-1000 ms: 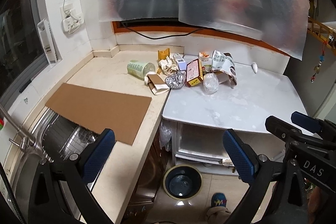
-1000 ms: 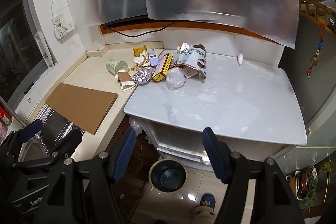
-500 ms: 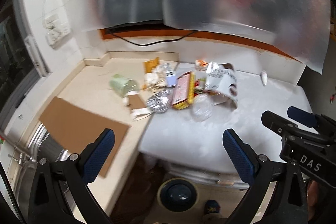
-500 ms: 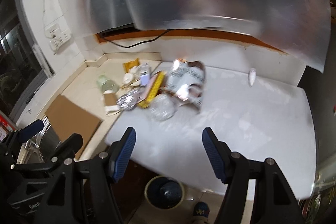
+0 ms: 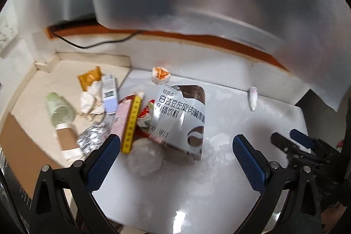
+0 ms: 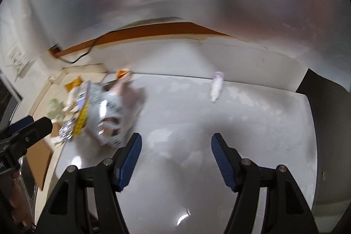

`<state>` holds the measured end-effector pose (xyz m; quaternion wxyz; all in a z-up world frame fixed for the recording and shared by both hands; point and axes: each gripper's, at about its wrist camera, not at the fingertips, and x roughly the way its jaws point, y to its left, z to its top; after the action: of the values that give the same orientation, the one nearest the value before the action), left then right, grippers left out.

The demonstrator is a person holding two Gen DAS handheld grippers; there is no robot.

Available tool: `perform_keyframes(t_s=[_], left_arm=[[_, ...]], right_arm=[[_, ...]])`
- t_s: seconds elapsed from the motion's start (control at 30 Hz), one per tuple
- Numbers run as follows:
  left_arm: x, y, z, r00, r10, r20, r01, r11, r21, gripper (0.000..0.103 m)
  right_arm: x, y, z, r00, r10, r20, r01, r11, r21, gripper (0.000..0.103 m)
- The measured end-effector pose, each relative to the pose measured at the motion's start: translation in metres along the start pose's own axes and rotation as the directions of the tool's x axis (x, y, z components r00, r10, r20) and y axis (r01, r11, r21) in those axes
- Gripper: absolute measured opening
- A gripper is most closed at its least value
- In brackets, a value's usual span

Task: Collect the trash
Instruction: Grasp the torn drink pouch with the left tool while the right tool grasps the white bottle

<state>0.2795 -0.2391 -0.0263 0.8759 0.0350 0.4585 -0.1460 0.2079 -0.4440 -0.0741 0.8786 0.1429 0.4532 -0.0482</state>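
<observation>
One crumpled white pouch (image 5: 182, 120) (perhaps torn)

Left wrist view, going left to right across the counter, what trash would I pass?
Green bottle → crumpled foil → pink and yellow box → big white drink pouch → small white tube, lying apart on the white table.

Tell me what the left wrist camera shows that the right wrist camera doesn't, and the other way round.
Only the left wrist view shows the trash pile sharply: the printed white bag, the clear wad near its open gripper, the foil ball and the green cup. It also catches the right gripper at its right edge.

Only the right wrist view shows the table's bare right side, with its own open gripper above it and the left gripper at its left edge.

Both show the blurred pile, the small white bottle and the orange wall strip.
</observation>
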Motion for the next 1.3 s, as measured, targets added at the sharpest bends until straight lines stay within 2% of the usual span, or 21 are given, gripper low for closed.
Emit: perform_keyframes(t_s=[0.13, 0.27, 0.47, 0.87, 0.93, 1.03, 1.1, 1.17, 1.3], left_arm=[[0.044, -0.002, 0.011, 0.997, -0.03, -0.075, 0.031, 0.999, 0.012, 0.101], [0.081, -0.002, 0.018, 0.985, -0.091, -0.148, 0.096, 0.995, 0.027, 0.101], [0.114, 0.011, 0.026, 0.982, -0.064, -0.178, 0.069, 0.997, 0.024, 0.101], [0.146, 0.02, 0.035, 0.971, -0.129, -0.203, 0.131, 0.991, -0.001, 0.101], [0.151, 0.021, 0.036, 0.966, -0.143, -0.214, 0.143, 0.99, -0.017, 0.101], [0.156, 0.017, 0.033, 0.962, -0.148, -0.231, 0.147, 0.989, -0.023, 0.101], [0.158, 0.011, 0.031, 0.958, -0.156, -0.241, 0.155, 0.988, -0.025, 0.101], [0.16, 0.006, 0.028, 0.957, -0.154, -0.246, 0.152, 0.988, -0.027, 0.101], [0.156, -0.001, 0.022, 0.96, -0.147, -0.237, 0.141, 0.989, -0.041, 0.094]], right_arm=[[0.029, -0.026, 0.013, 1.0, -0.005, -0.021, 0.006, 0.999, 0.047, 0.067], [0.052, -0.041, 0.024, 0.999, -0.032, -0.023, 0.033, 0.998, 0.055, 0.067], [0.087, -0.047, 0.042, 0.997, -0.075, -0.035, 0.076, 0.997, 0.027, 0.067], [0.143, -0.04, 0.071, 0.985, -0.166, -0.034, 0.165, 0.986, -0.028, 0.065], [0.149, -0.041, 0.072, 0.983, -0.183, -0.033, 0.182, 0.983, -0.03, 0.062], [0.158, -0.044, 0.073, 0.981, -0.186, -0.058, 0.185, 0.982, -0.021, 0.043], [0.157, -0.045, 0.073, 0.98, -0.195, -0.036, 0.194, 0.981, -0.025, 0.029], [0.157, -0.045, 0.073, 0.98, -0.196, -0.034, 0.195, 0.98, -0.025, 0.026], [0.148, -0.055, 0.069, 0.985, -0.17, -0.024, 0.17, 0.985, -0.014, 0.025]])
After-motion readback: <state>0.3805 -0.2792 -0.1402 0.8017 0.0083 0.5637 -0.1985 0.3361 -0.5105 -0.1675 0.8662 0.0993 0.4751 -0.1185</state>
